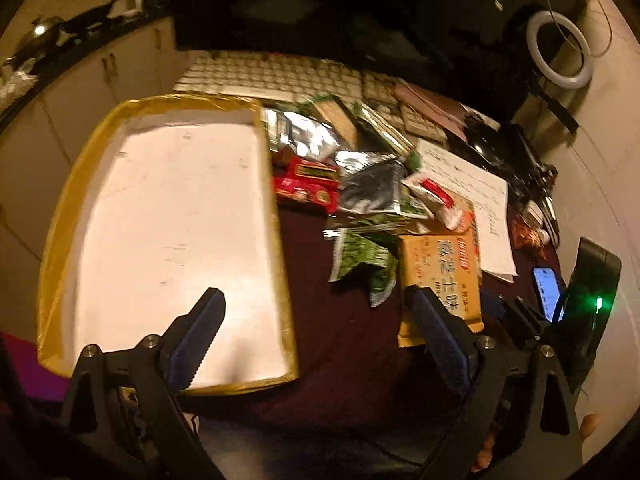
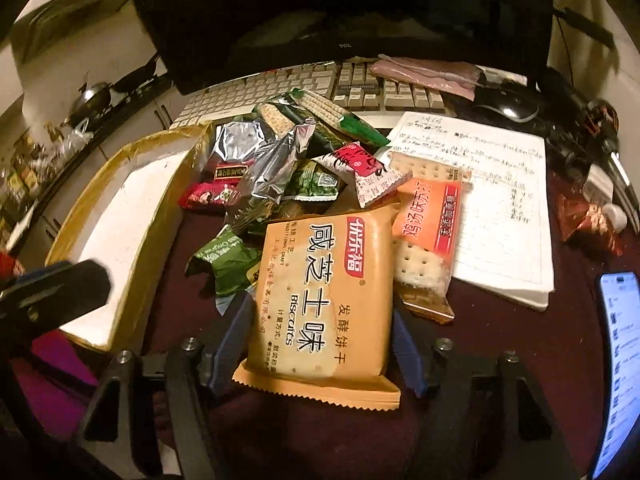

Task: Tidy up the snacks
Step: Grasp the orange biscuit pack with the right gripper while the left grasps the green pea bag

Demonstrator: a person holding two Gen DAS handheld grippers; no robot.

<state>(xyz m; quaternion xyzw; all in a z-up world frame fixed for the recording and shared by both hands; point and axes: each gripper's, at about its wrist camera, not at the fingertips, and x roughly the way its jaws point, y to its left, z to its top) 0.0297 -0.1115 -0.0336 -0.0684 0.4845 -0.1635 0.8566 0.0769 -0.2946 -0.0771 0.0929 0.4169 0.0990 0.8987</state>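
A large orange biscuit packet (image 2: 320, 288) lies flat on the dark red tabletop. My right gripper (image 2: 322, 308) is open, with one blue-padded finger along each long side of the packet, and the packet is not squeezed. Behind it is a heap of snack packets (image 2: 280, 160), including a green packet (image 2: 228, 256) and an orange cracker packet (image 2: 428, 216). A white box with a yellow taped rim (image 1: 80, 168) stands empty on the left. My left gripper (image 1: 318, 296) hangs open over the box's near right corner, with nothing in it. The biscuit packet (image 1: 440, 264) lies just past its right finger.
A white keyboard (image 2: 280, 84) and a dark monitor (image 2: 320, 8) stand behind the heap. A handwritten notebook (image 2: 492, 192), a mouse (image 2: 508, 106) and a lit phone (image 2: 618, 352) lie on the right. A ring light (image 1: 558, 48) stands far right. Cabinets (image 1: 100, 80) are beyond the table's left edge.
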